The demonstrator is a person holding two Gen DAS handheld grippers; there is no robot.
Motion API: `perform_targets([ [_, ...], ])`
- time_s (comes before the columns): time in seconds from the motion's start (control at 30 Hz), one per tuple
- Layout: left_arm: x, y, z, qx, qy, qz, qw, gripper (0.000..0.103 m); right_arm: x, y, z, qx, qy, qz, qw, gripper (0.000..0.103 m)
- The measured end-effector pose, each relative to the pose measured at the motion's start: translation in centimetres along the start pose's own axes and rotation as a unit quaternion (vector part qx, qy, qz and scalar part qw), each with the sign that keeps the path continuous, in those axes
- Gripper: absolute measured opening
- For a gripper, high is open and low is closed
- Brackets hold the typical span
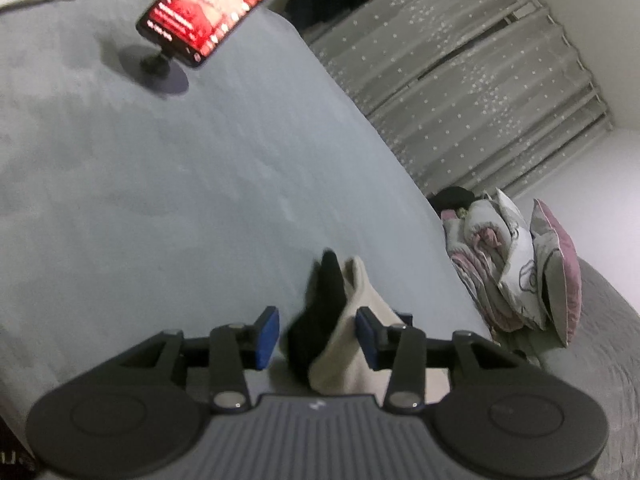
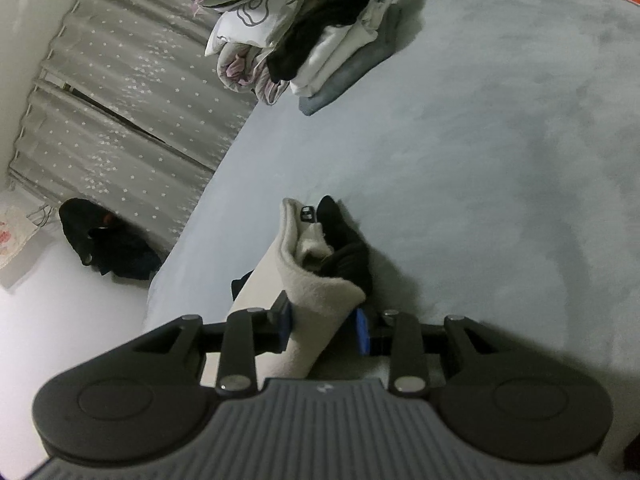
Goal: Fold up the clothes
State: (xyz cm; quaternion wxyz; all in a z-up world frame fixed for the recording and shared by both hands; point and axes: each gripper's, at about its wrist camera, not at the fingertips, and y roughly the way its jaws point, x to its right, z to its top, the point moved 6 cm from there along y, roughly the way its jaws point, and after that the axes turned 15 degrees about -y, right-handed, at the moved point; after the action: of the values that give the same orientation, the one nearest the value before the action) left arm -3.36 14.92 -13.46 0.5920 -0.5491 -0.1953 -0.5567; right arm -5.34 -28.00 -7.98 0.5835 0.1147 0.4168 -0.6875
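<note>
Right tongs (image 2: 324, 330) are clamped on the cream-and-black garment (image 2: 320, 276) at lower centre, so the fold is kept pinned on the grey bed (image 2: 500, 160). Left tongs (image 1: 318, 336) are seen parted around the same cloth, pads apparently clear. Folded stack (image 2: 340, 52) is kept upper centre.

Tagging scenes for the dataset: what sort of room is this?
Most likely a bedroom. The work surface looks like a bed with a grey cover, pillows and folded bedding are piled at its edge, and a star-print curtain hangs alongside.
</note>
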Motion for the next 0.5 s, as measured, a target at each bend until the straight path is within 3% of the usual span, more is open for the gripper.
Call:
perform_targets([
  [0.23, 2.4, 1.4, 1.3, -0.016, 0.046, 0.004, 0.9988, 0.05, 2.4, -2.3, 1.7, 0.04, -0.018, -0.041, 0.998, 0.039],
  [0.5, 7.2, 5.1, 0.9, -0.06, 0.124, 0.019, 0.9903, 0.058, -0.5, -0.7, 4.4, 0.033, -0.051, -0.032, 0.998, 0.039],
])
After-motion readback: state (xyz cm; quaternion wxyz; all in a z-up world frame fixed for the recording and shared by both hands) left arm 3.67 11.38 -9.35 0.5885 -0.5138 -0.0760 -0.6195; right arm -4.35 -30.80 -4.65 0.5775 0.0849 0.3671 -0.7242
